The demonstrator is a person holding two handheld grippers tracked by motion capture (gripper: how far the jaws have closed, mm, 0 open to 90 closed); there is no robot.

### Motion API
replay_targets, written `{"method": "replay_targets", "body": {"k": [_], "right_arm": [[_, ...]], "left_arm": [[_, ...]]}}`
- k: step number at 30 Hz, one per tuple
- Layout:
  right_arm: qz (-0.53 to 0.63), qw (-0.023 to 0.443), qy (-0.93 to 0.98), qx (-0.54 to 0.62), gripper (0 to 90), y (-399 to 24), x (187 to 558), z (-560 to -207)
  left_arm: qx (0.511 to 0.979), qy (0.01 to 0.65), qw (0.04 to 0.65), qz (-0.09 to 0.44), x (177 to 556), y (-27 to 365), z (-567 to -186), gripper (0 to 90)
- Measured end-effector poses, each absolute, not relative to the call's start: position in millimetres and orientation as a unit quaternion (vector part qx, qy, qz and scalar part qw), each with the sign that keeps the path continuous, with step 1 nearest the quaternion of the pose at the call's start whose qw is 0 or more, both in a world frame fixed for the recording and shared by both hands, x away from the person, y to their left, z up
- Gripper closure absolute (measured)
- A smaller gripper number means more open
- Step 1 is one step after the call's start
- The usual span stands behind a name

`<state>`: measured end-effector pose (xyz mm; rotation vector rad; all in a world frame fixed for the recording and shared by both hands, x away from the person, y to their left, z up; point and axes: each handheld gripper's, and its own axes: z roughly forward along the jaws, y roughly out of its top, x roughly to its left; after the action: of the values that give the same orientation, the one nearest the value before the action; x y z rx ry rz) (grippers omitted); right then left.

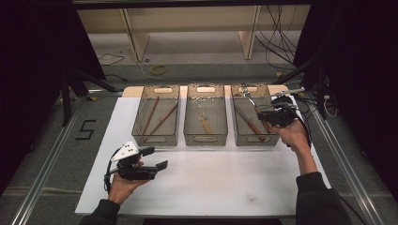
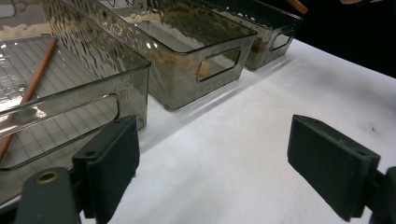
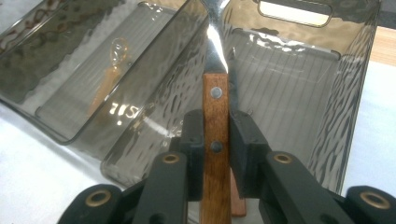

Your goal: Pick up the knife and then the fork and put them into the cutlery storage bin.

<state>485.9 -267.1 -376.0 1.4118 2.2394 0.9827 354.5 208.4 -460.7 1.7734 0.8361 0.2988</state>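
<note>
Our right gripper (image 3: 216, 140) clamps the wooden handle of a fork (image 3: 215, 98), its metal neck pointing away over the right-hand bin (image 1: 253, 115), which already holds another wooden-handled utensil (image 1: 251, 125). Our left gripper (image 1: 151, 158) rests with jaws wide and empty on the white table (image 1: 211, 183), near the left bin (image 1: 156, 115) holding chopsticks (image 1: 151, 115).

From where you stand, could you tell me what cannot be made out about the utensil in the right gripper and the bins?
- Utensil, right gripper view: its working end is cut off by the top edge.
- Same utensil, high view: too small to identify.
- Middle bin, high view: the item inside is too small and dim.
- Left bin, left gripper view: cut off at the left edge.
</note>
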Motion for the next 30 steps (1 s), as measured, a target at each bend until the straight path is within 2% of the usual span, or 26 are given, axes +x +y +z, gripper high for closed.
{"method": "replay_targets", "body": {"k": [14,30], "right_arm": [[0.319,0.153,0.784,0.510,77.4,-257.9,510.3,-383.0],[0.292,0.152,0.781,0.530,77.3,-264.0,521.0,-394.6]], "left_arm": [[0.747,0.354,0.548,0.126,354.5,209.4,-460.4,16.4],[0.747,0.354,0.548,0.125,354.7,209.2,-460.7,16.4]]}}
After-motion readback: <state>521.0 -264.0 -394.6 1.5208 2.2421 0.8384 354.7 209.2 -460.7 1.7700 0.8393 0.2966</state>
